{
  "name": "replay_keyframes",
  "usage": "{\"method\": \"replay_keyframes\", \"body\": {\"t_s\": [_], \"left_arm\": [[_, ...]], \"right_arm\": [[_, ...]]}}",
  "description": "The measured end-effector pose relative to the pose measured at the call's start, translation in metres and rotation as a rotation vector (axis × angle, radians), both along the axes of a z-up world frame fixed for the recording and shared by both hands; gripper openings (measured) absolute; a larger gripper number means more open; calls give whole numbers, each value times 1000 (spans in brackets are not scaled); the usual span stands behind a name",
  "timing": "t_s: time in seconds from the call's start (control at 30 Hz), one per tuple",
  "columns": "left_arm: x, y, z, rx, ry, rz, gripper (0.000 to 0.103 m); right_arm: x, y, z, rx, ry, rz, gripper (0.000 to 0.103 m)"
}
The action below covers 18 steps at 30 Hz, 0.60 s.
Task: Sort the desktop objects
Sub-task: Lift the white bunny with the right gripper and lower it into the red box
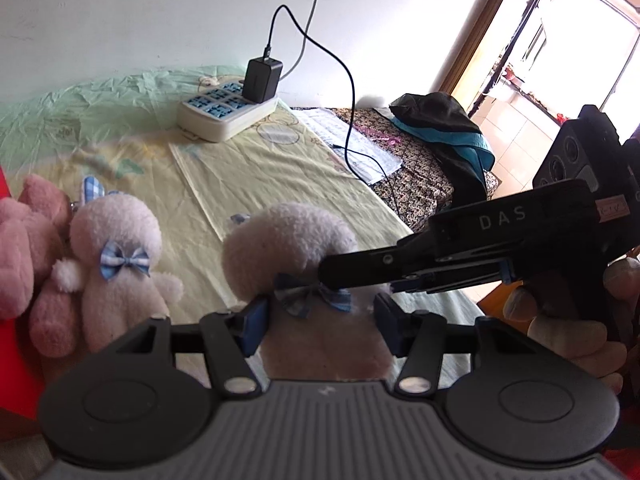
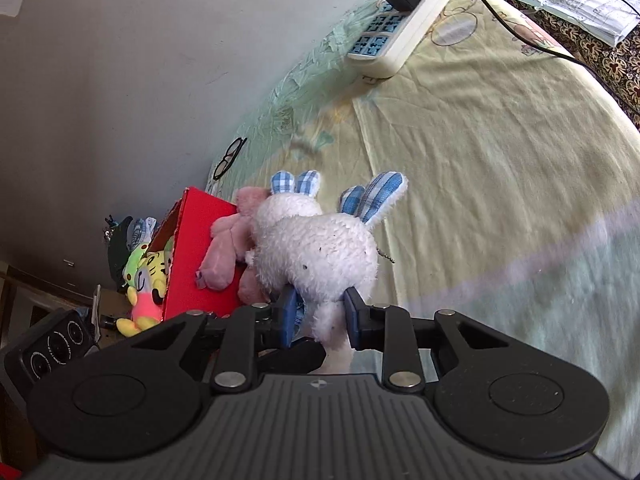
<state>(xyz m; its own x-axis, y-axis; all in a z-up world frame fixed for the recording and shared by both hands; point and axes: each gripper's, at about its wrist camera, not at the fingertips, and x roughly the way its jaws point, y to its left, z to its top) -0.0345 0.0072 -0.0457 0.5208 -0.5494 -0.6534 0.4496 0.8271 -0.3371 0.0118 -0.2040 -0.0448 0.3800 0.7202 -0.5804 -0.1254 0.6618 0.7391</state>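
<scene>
I see open yellow sheet [image 2: 480,160] right of the white bunny [image 2: 320,248], red box [image 2: 196,264] and pink plush [image 2: 224,248] crowding left, power strip [image 2: 396,28] far back.

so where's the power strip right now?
The power strip sits at the far side of the bed by the wall, black charger plugged in, well beyond the white bunnies.

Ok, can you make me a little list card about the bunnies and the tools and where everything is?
Held toy: white bunny, blue checked ears
Right tool: shut on the white bunny just below its head
Left tool: fingers either side of its body, grip unclear
Beside it: second bunny lying against pink plush
Red box: open, yellow tiger toy inside
Further back: power strip, glasses
Surface: yellow-green cloth
</scene>
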Motion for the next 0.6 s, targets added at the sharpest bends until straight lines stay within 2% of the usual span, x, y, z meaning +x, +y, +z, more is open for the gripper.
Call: {"method": "replay_keyframes", "body": {"t_s": [0.3,0.6], "left_arm": [[-36,66,50,10,-153,30,56],[-51,155,85,16,-272,127,56]], "right_arm": [[-29,66,45,35,-128,25,27],[-24,153,83,60,-289,112,27]]}}
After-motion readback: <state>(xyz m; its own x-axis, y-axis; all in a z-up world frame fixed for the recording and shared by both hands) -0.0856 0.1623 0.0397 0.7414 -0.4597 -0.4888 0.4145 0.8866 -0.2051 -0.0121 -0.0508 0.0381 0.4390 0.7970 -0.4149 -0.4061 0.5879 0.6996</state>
